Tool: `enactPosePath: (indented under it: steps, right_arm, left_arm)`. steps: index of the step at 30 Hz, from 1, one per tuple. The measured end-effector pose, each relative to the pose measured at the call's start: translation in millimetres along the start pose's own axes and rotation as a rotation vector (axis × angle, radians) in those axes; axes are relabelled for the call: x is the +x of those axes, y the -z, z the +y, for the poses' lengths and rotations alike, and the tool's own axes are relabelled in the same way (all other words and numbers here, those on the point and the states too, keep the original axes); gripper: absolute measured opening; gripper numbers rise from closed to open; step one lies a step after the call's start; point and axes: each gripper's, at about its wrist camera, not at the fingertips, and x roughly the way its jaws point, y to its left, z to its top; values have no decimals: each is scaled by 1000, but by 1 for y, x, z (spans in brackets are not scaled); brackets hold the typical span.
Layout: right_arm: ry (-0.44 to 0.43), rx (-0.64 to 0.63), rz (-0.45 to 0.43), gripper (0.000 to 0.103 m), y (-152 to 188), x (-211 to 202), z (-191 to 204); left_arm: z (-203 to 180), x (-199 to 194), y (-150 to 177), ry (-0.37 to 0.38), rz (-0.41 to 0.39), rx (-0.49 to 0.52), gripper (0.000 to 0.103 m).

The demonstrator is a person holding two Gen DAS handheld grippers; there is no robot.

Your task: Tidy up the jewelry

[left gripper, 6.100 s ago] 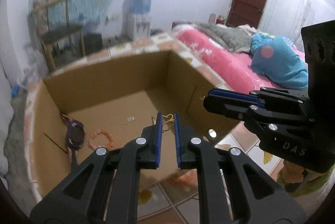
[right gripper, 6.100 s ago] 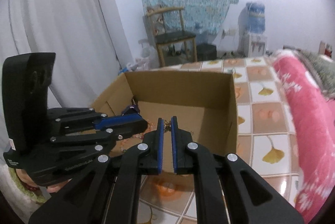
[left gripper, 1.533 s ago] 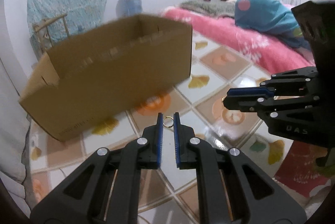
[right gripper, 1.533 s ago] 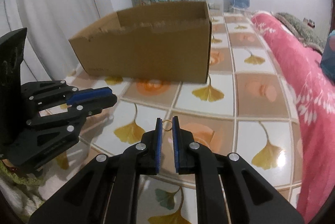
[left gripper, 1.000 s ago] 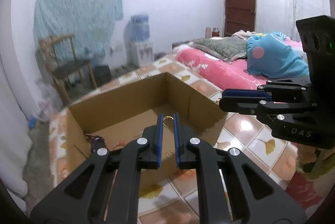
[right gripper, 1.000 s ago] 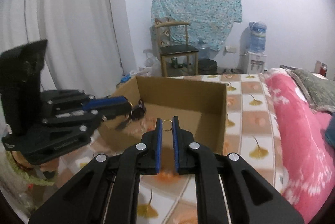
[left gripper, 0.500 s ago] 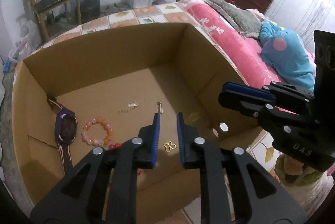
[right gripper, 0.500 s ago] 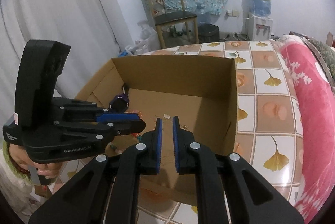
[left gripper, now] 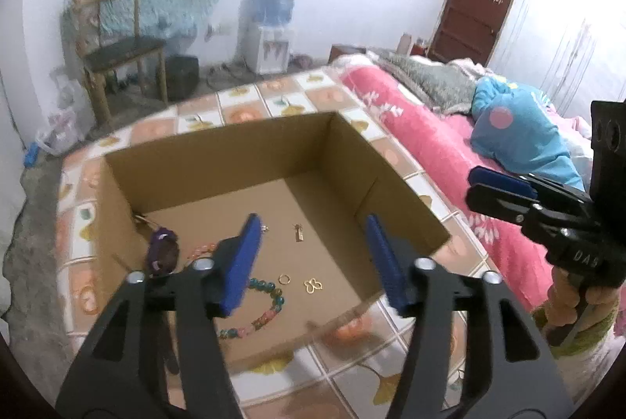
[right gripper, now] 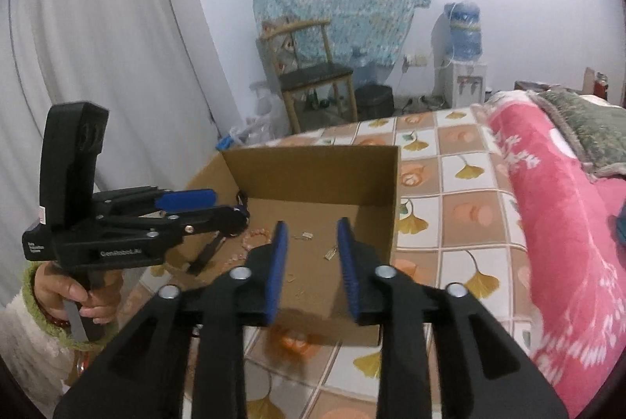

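Observation:
An open cardboard box [left gripper: 234,160] stands on the tiled tabletop. On its floor lie a purple watch [left gripper: 162,250], a pink bead bracelet [left gripper: 199,250], a multicoloured bead bracelet [left gripper: 263,309], a gold ring [left gripper: 284,278], a gold butterfly piece [left gripper: 313,285] and a small pendant [left gripper: 299,233]. My left gripper [left gripper: 312,221] hovers over the box's near side, its jaws opening, nothing between them. My right gripper [right gripper: 312,223] hangs over the same box [right gripper: 313,168], jaws also opening and empty. The pendant [right gripper: 330,254] shows between its fingers, down on the box floor.
A bed with a pink blanket [left gripper: 442,153] runs along the right of the table. A wooden chair [right gripper: 313,74] and a water dispenser [right gripper: 463,67] stand by the far wall, and a white curtain [right gripper: 117,47] hangs at the left. A hand [right gripper: 74,295] holds the left gripper [right gripper: 227,205].
A second ago each gripper pinched a small gold ring above the box. Both have since tipped down over the box and spread their jaws, and a gold ring now lies on the box floor.

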Motion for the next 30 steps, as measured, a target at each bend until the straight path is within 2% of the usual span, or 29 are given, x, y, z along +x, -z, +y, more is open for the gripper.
enactPosePath:
  steps: [5, 7, 9, 11, 13, 15, 18, 20, 23, 24, 27, 30]
  right_arm:
    - [6, 40, -43, 52, 29, -42, 10]
    - [13, 55, -37, 60, 45, -50, 14]
    - [11, 90, 11, 64, 69, -49, 17]
    - [21, 135, 77, 65, 89, -40, 17]
    - [49, 166, 150, 65, 105, -25, 20]
    - [90, 161, 194, 65, 112, -15, 26]
    - [125, 108, 206, 66, 108, -7, 41]
    - [141, 72, 174, 75, 101, -8, 50]
    - [176, 43, 134, 78, 90, -12, 55]
    - [183, 46, 121, 78, 87, -12, 53]
    - [161, 77, 68, 78, 75, -12, 40]
    - [193, 122, 30, 78, 54, -1, 13]
  left_arm:
    - [-10, -48, 25, -18, -76, -8, 83]
    - [-13, -66, 42, -48, -107, -28, 88]
    - [-15, -76, 59, -86, -121, -44, 94]
    - [-14, -82, 77, -136, -120, -61, 95]
    - [-14, -80, 94, -196, -98, -79, 95]
    - [-12, -76, 105, -217, -68, -108, 95]
    - [-9, -67, 115, -271, -11, -146, 95]
    - [-9, -65, 118, -313, -5, -141, 95]
    - [-6, -65, 118, -381, -16, -122, 95]
    - [-5, -65, 117, -390, -22, -116, 95]
    - [7, -67, 114, -339, -52, -102, 95]
    - [33, -66, 105, -388, -91, -156, 95]
